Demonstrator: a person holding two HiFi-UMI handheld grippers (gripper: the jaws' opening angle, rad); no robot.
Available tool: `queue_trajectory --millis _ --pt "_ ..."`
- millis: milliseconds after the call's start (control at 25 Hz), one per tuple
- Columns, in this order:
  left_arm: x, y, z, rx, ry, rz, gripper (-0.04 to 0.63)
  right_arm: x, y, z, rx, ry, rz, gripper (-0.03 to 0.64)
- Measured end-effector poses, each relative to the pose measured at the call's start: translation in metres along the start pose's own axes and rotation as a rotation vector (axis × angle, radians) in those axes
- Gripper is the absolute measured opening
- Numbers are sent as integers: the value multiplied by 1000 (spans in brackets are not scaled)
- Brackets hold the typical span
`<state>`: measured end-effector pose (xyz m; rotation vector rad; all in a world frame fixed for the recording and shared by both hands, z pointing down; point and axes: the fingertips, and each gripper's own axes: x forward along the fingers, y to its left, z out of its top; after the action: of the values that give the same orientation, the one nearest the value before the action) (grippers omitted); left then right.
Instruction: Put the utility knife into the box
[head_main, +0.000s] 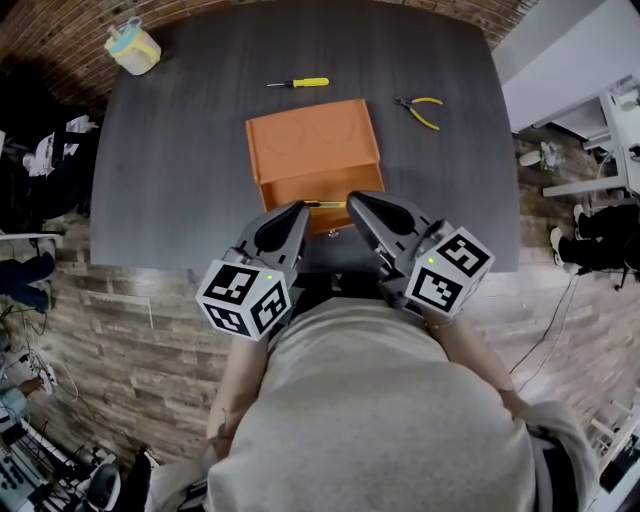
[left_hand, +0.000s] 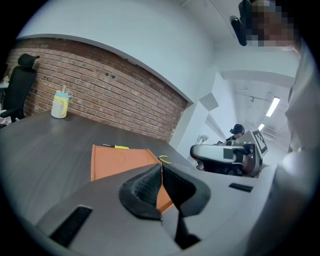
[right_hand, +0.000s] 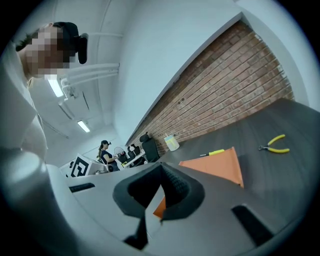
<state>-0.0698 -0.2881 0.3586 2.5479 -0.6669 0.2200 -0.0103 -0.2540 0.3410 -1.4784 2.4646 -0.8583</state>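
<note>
Left gripper (head_main: 298, 208) at left, jaws pressed together and empty; between both tips, yellow utility knife (head_main: 326, 204) lying at the orange box's (head_main: 313, 140) near edge on the dark table (head_main: 180, 160); right gripper (head_main: 353, 199) at right, jaws likewise closed on nothing.

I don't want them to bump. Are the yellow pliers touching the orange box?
Apart. The head view shows the yellow-handled pliers lying to the right of the orange box, with a strip of bare dark table between them.
</note>
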Motion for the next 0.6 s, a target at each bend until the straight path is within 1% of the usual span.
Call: queue_trajectory --millis 200,600 --pt "0 -1 -1 2 5 -11 23 1 1 -5 22 6 13 5" --pt "2 -4 -3 10 26 -22 23 5 7 -10 7 45 28 5"
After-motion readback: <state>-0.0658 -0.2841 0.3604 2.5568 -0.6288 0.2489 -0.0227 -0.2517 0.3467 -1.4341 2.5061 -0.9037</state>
